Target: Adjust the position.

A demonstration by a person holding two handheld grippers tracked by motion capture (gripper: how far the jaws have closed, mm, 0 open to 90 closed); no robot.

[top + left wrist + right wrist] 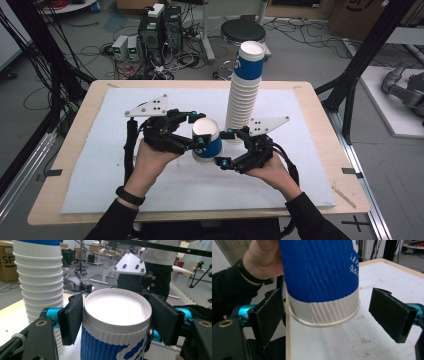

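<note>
L gripper (pixel 196 130) is clamped on a single paper cup (pixel 206 140), its flat black pads pressed to both sides just under the rolled white rim; in the left gripper view the cup (pixel 117 322) sits squarely between the jaws, one pad touching at the left, the other tight at the right. R gripper (pixel 226 147) has its jaws spread wide around the cup's lower part w/o clear contact: in the right gripper view the left pad is just beside the cup wall (pixel 319 272), the right pad (pixel 390 315) stands well apart from it. Cup is a tapered cylinder, ribbed/corrugated blue sleeve w/ white lettering, plain white ribbed band at the base, smooth white inside. Its long axis runs roughly vertical, slightly tilted, mouth up, narrow base down; base looks lifted off the surface in the right gripper view. Cup is held over the middle of the white foam-like mat (pixel 100 170), rough and lightly speckled w/ dirt, which covers a light wooden table (pixel 65 150). Just behind, close to the R gripper, a tall upright stack of cups (pixel 245 90), same ribbed type nested, white rims layered, top cup showing its blue band, mouth up. Each gripper carries a grey 3-cornered plate and teal fittings. Beyond the table: round black stool (pixel 243 31), electronics boxes (pixel 160 27) and loose cables on the grey floor.
</note>
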